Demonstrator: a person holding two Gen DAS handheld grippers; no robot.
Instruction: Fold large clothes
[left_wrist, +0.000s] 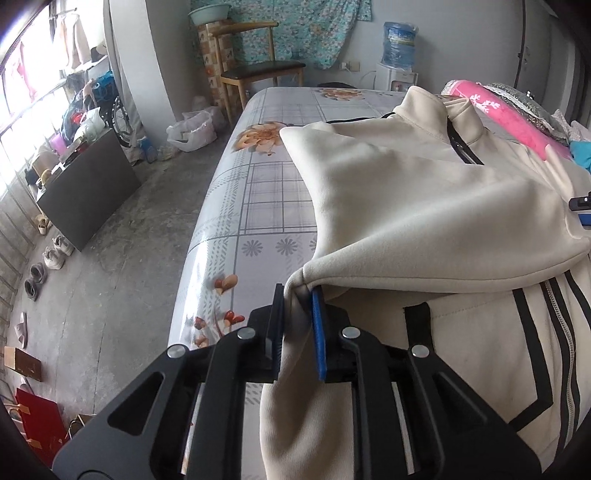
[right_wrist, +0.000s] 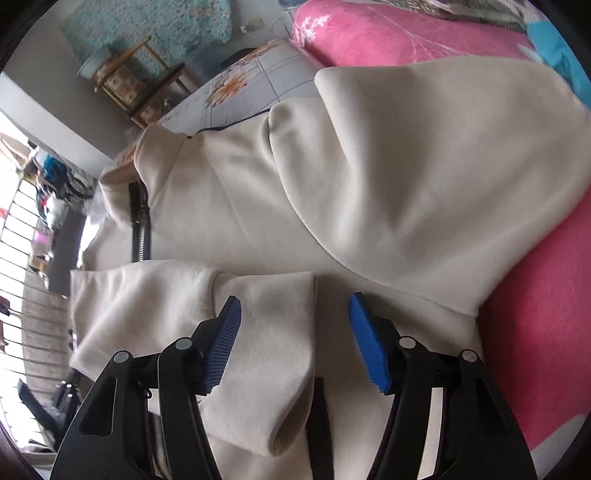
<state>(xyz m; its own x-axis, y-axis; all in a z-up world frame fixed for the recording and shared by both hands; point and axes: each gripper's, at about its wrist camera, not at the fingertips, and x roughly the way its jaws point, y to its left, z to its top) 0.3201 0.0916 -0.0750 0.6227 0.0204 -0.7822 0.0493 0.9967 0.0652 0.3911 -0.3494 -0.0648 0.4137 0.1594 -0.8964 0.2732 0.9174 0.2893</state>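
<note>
A cream zip-up jacket (left_wrist: 424, 206) with black stripes lies on the flower-print table (left_wrist: 266, 206). My left gripper (left_wrist: 298, 295) is shut on a folded edge of the jacket's sleeve and holds it above the jacket body. In the right wrist view the jacket (right_wrist: 332, 206) fills the frame, with one sleeve folded across the body. My right gripper (right_wrist: 293, 306) is open and empty, its blue pads (right_wrist: 225, 343) just above the folded sleeve end. The right gripper's tip shows at the right edge of the left wrist view (left_wrist: 581, 210).
A pink blanket (right_wrist: 546, 302) and other cloth lie beside the jacket on the right. A wooden chair (left_wrist: 258, 70) and a water dispenser (left_wrist: 397, 55) stand past the table's far end. The floor (left_wrist: 122, 258) with shoes and boxes is to the left.
</note>
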